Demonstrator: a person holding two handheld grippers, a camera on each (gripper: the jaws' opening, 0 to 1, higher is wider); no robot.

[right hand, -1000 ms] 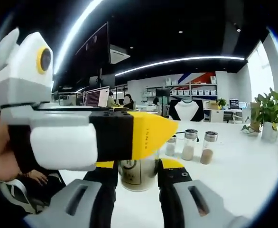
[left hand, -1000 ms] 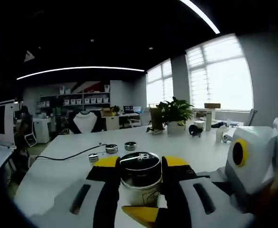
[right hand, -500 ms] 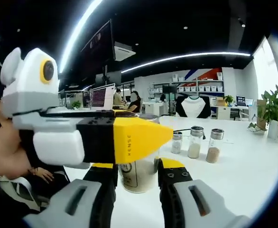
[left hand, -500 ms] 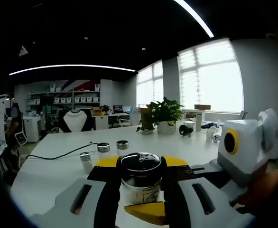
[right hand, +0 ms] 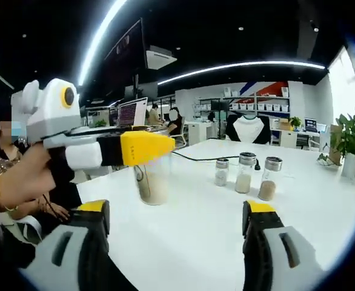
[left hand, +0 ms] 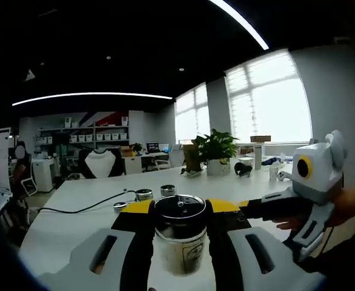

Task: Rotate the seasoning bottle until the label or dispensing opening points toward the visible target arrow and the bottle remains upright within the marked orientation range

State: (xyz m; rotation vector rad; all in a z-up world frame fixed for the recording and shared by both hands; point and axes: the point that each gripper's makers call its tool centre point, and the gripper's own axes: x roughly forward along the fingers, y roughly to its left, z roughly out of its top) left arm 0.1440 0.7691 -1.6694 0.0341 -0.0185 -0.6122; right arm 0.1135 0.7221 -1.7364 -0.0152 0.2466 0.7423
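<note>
The seasoning bottle (left hand: 180, 239) stands upright on the white table (right hand: 298, 212), near its front edge, pinched at both sides by the left gripper (left hand: 179, 233). The right gripper (right hand: 174, 218) hangs beside it, jaws spread wide. Three small shakers (right hand: 245, 176) cluster mid-table.

Four seasoning bottles: one held bottle (right hand: 152, 179), three small shakers (right hand: 245, 173) grouped on the white tabletop (right hand: 195, 230); one potted plant (right hand: 351, 142).

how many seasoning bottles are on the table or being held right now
4. One bottle sits between the left gripper fingers. Three small shakers stand in a row on the white table beyond. Others may be hidden.
</note>
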